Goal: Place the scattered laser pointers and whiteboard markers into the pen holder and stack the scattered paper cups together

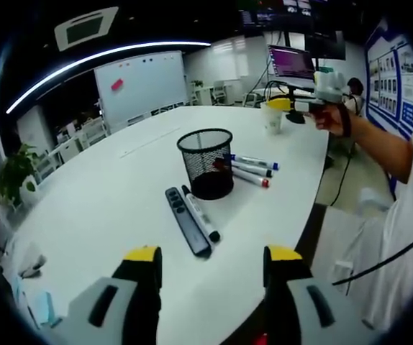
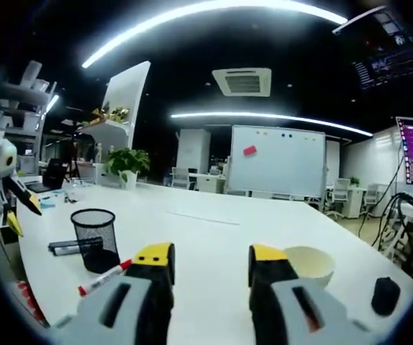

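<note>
I judge the left gripper [image 1: 212,262] nearer – jaws wide, empty – to the laser pointer [image 1: 187,221] lying ahead beside the pen holder [image 1: 206,163], long axis running away from me toward the table's [image 1: 106,208] middle, while the right gripper [image 2: 210,262], jaws also wide and empty, faces the paper cup [image 2: 309,264].

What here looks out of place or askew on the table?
Nothing is damaged or spilled. The markers and laser pointer lie loose around the upright pen holder, not in it; a paper cup sits apart.
</note>
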